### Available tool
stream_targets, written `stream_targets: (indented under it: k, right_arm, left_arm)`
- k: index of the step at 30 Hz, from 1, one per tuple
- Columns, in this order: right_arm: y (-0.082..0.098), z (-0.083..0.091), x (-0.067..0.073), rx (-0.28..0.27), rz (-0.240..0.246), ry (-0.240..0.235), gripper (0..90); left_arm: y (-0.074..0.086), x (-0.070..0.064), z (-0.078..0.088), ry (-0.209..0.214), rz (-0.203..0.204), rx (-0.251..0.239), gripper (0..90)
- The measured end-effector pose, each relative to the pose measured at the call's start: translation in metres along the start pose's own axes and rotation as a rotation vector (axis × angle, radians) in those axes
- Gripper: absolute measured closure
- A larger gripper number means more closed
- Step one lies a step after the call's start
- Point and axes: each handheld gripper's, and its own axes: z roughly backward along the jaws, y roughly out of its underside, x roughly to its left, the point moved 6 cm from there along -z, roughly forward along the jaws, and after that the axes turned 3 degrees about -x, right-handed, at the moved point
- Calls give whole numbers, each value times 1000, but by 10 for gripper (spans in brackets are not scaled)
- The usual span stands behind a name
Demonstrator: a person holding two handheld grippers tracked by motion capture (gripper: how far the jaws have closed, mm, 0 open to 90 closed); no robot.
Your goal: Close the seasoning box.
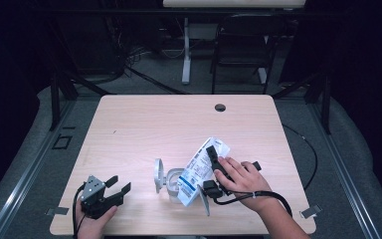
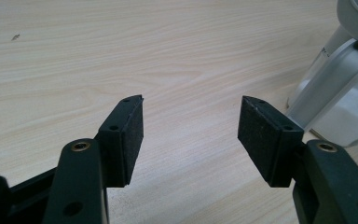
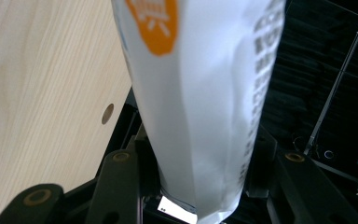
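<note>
Open claw [image 2: 190, 135] over bare table [image 2: 121, 56]

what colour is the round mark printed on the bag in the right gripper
Orange, with a white design inside, on the white bag; clearest in the right gripper view.

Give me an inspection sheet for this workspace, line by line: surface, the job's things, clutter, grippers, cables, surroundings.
Surface: light wood table, with a small round hole near its far edge.
Job's things: white printed bag, tilted mouth-down over a clear container with a hinged lid standing open.
Clutter: nothing seen.
Grippers: right gripper shut on the bag, one jaw on each side. Left gripper open, nothing between its pads, resting near the table's near left edge.
Cables: one black cable trails from the right gripper, another from the left gripper; a further black cable lies on the floor to the right.
Surroundings: dark room, a black chair and a table leg beyond.
</note>
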Motion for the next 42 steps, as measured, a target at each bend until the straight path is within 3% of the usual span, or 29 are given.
stream_targets:
  k: [21,23,42]
  right_arm:
    - [0,2,-4,4,14,20,593]
    - [0,3,-5,22,32,20,594]
    - [0,3,-6,11,28,27,597]
  left_arm:
    - [0,-1,-1,-1,6,-7,409]
    - [0,-1,-1,-1,7,-9,409]
    - [0,-1,0,2,5,-2,409]
